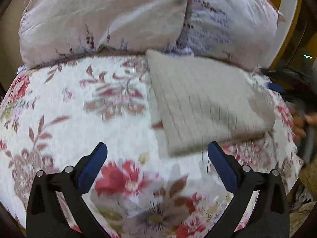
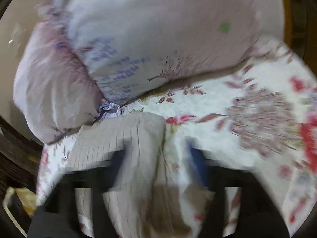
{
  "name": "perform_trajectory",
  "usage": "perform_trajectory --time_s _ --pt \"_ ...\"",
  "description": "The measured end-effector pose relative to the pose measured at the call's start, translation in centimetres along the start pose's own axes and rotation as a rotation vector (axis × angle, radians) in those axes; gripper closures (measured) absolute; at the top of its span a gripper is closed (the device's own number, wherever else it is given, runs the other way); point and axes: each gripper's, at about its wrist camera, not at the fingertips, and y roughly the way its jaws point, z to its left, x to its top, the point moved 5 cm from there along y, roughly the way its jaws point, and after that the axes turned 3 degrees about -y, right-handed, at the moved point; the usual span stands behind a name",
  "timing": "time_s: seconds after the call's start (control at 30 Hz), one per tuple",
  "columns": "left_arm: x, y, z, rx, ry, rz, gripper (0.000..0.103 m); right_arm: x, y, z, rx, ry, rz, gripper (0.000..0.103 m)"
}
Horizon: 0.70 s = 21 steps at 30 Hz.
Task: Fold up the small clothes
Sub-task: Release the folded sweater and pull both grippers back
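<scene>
Where right view smears, right gripper [image 2: 158, 154] jaws unreadable over beige garment [image 2: 118, 138]

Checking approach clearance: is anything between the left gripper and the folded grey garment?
Nothing visible. The left gripper, jaws open, sits just short of the garment; only bare floral bedspread lies between them.

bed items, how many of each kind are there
folded grey garment: 1
pale floral pillows: 2
floral bedsheet: 1
grippers, left gripper and right gripper: 2
total: 6
</scene>
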Motion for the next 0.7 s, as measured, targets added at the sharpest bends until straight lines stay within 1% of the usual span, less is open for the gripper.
perform_trajectory --time_s 0.1,0.13,0.2,0.27,0.37,0.43,0.5,0.57,0.63,0.7 --pt "-1.6 0.6 -0.6 -0.012 -0.012 0.035 0.002 -3.8 -2.5 -0.7 -0.032 -0.043 -0.004 0.021" --pt "-2.1 0.8 -1.0 -0.001 -0.001 0.042 0.002 -5.7 -3.0 -0.5 -0.048 -0.063 0.008 0.021" --pt "-2.6 1.4 -1.6 0.026 0.027 0.052 0.002 -8.8 -1.6 0.6 -0.084 -0.129 0.072 0.021" --pt "-2.9 2.0 -2.0 0.048 0.039 0.063 0.002 -10.9 -0.3 1.7 -0.088 -0.171 0.134 0.022" --pt "-3.0 3.2 -1.9 0.054 0.004 0.097 0.002 -12.0 1.1 2.9 -0.101 -0.213 0.168 0.022" --pt "-3.1 3.5 -1.9 0.082 0.003 0.089 0.002 -12.1 1.7 3.6 -0.14 -0.252 0.161 0.019" --pt "-3.3 3.9 -2.2 0.132 0.036 0.102 0.002 -12.4 2.1 4.1 -0.168 -0.286 0.165 0.013" --pt "-3.5 4.0 -2.5 0.163 0.062 0.108 0.002 -12.8 2.3 4.5 -0.194 -0.317 0.165 0.009" --pt "-3.6 4.0 -2.3 0.163 0.039 0.114 0.002 -12.7 2.3 4.2 -0.197 -0.302 0.164 0.007" --pt "-3.6 4.1 -2.3 0.167 0.038 0.132 0.002 -12.8 2.6 4.1 -0.211 -0.287 0.172 0.002"
